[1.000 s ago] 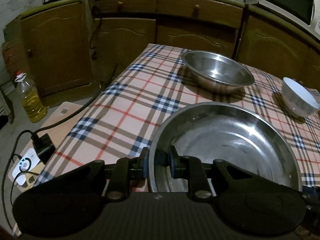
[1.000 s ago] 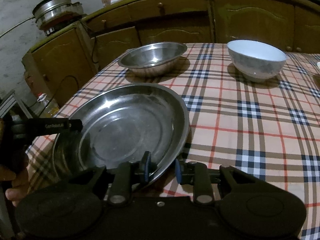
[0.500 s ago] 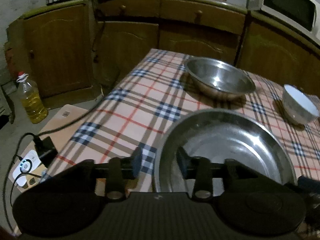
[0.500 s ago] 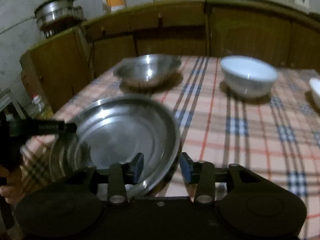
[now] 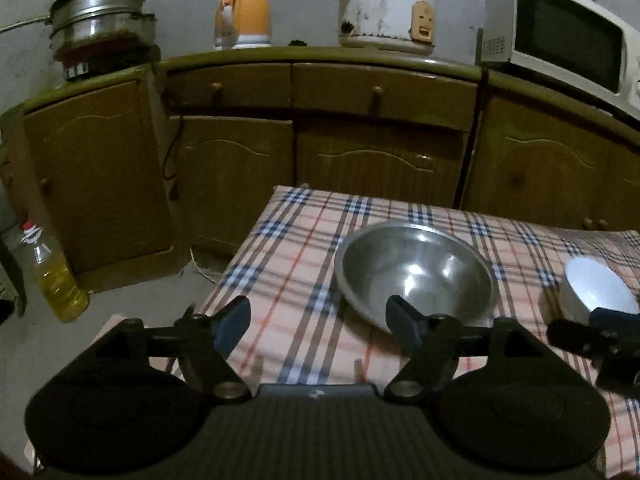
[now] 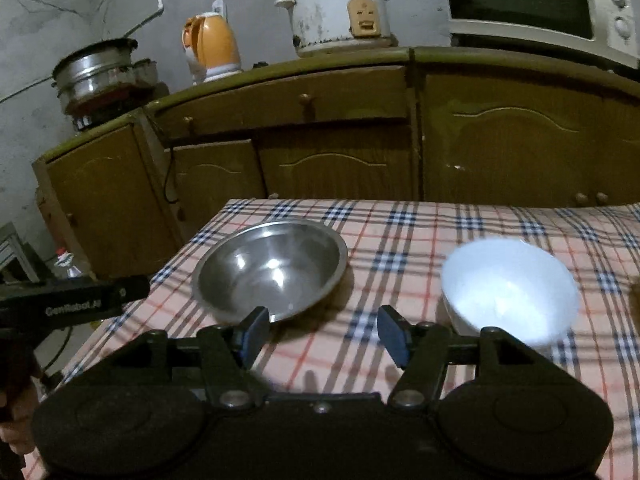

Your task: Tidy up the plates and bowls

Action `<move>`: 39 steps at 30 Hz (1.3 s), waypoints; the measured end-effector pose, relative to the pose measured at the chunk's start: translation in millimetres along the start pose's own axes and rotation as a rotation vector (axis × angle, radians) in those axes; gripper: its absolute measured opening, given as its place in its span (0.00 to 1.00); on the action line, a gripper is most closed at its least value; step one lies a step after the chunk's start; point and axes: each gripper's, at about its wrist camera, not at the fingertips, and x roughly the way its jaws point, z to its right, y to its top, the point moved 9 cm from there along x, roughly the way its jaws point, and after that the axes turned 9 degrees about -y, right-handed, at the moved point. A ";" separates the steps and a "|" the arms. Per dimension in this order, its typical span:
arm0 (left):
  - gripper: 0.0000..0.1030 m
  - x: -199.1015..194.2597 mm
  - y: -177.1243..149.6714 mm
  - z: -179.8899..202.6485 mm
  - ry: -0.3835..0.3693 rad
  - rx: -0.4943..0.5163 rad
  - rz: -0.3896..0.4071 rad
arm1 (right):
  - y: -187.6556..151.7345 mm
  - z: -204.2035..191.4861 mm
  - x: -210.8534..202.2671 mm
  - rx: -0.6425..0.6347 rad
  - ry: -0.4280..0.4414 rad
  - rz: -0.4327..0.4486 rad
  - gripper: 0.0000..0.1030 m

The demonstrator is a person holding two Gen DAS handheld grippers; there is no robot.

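Note:
A steel bowl [image 5: 414, 270] sits on the checked tablecloth [image 5: 296, 280] toward the far end; it also shows in the right wrist view [image 6: 270, 268]. A white bowl [image 6: 508, 286] stands to its right, seen small in the left wrist view [image 5: 596, 288]. My left gripper [image 5: 318, 322] is open and empty, raised above the cloth just before the steel bowl. My right gripper [image 6: 322, 334] is open and empty, above the cloth between the two bowls. The large steel plate is out of both views.
Wooden cabinets [image 5: 332, 136] run behind the table with a steel pot [image 5: 98, 26], an orange kettle [image 5: 242, 14], a rice cooker [image 5: 384, 10] and a microwave [image 5: 560, 34] on top. An oil bottle [image 5: 54, 274] stands on the floor at left. The left gripper's body [image 6: 76, 300] shows in the right wrist view.
Both grippers opened, let go of the large steel plate's rim and lifted up and away. The plate has dropped out of view below; the views now look toward the cabinets.

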 end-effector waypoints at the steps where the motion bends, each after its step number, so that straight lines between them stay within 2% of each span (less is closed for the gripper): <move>1: 0.75 9.5 3.8 0.8 0.007 -0.002 -0.009 | 5.2 -1.2 10.3 0.005 0.009 -0.013 0.71; 6: 0.75 62.8 5.1 -1.6 0.027 -0.014 -0.112 | 11.0 -10.8 52.7 0.005 0.031 -0.078 0.71; 9: 0.70 86.8 0.8 -2.7 0.033 -0.015 -0.161 | 7.0 -13.1 79.3 0.015 0.027 -0.127 0.71; 11: 0.61 96.0 -2.5 -2.8 0.017 -0.028 -0.182 | 1.4 -11.5 91.6 0.035 0.023 -0.152 0.70; 12: 0.48 101.2 -4.2 -2.4 0.007 -0.031 -0.196 | 0.2 -11.3 96.6 0.044 0.028 -0.159 0.69; 13: 0.38 105.8 -5.7 -1.0 -0.008 -0.034 -0.208 | -2.2 -11.1 102.3 0.053 0.034 -0.174 0.65; 14: 0.33 109.7 -7.2 1.2 -0.028 -0.043 -0.215 | -3.9 -11.7 107.2 0.066 0.051 -0.187 0.50; 15: 0.23 112.0 -6.8 4.2 -0.041 -0.045 -0.212 | -4.0 -12.4 108.7 0.079 0.071 -0.190 0.31; 16: 0.21 111.2 -6.7 8.0 -0.050 -0.041 -0.207 | -3.1 -14.0 107.3 0.080 0.077 -0.184 0.32; 24: 0.20 85.4 -1.2 22.6 -0.057 -0.058 -0.167 | 9.4 -6.2 78.3 0.066 0.061 -0.117 0.31; 28: 0.20 57.2 5.1 32.2 -0.068 -0.076 -0.142 | 19.9 -0.9 43.8 0.050 0.066 -0.067 0.31; 31: 0.20 29.4 8.3 44.3 -0.067 -0.051 -0.118 | 23.1 4.3 14.1 0.042 0.068 -0.041 0.31; 39: 0.21 -37.2 -1.3 81.5 -0.082 -0.018 -0.060 | 13.5 32.3 -71.7 0.030 0.055 0.035 0.31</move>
